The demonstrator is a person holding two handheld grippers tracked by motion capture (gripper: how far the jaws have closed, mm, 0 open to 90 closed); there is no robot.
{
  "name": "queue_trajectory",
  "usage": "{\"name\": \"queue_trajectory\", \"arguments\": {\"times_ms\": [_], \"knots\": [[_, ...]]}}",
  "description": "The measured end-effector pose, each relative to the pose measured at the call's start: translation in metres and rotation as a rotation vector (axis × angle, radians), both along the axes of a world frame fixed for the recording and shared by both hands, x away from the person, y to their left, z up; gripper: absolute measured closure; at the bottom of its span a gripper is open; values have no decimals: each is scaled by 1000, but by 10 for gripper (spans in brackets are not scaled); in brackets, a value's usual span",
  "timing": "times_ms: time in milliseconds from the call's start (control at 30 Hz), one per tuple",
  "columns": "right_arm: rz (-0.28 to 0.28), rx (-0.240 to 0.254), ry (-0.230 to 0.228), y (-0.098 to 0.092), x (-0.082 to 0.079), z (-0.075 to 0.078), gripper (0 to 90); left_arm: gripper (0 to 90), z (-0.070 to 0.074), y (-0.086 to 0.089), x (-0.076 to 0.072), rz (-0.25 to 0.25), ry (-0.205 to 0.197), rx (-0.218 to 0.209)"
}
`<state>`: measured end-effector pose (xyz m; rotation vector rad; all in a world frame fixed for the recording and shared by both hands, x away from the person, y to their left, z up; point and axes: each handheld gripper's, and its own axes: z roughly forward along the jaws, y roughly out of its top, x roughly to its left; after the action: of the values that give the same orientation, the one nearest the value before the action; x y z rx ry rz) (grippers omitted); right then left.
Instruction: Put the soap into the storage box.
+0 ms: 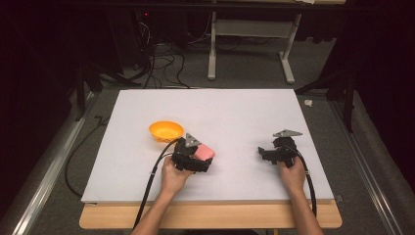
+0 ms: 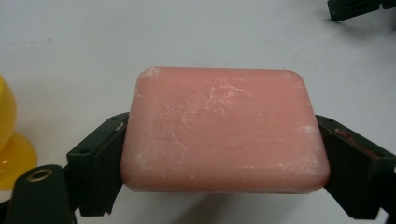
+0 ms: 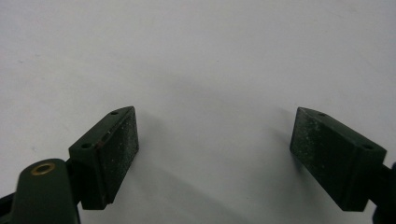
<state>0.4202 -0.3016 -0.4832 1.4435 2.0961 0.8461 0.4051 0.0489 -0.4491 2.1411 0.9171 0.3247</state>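
Note:
A pink bar of soap sits clamped between the two black jaws of my left gripper, held a little above the white table. From the high view the same soap pokes out to the right of the left gripper, just below and right of an orange bowl. That bowl's yellow-orange edge shows at the far left of the left gripper view. My right gripper stands open over bare table with nothing between its jaws; in the high view it points left.
The white board lies on a wooden table whose front edge shows. Part of the right gripper appears at the top right of the left gripper view. Beyond the board are cables and a grey stand on the floor.

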Motion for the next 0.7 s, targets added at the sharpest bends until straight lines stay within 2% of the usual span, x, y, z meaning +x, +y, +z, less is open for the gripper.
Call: {"name": "queue_trajectory", "arguments": {"times_ms": [700], "knots": [[-1,1,0,0,0,0,159,136,16,27,-1,51,0,-33]]}}
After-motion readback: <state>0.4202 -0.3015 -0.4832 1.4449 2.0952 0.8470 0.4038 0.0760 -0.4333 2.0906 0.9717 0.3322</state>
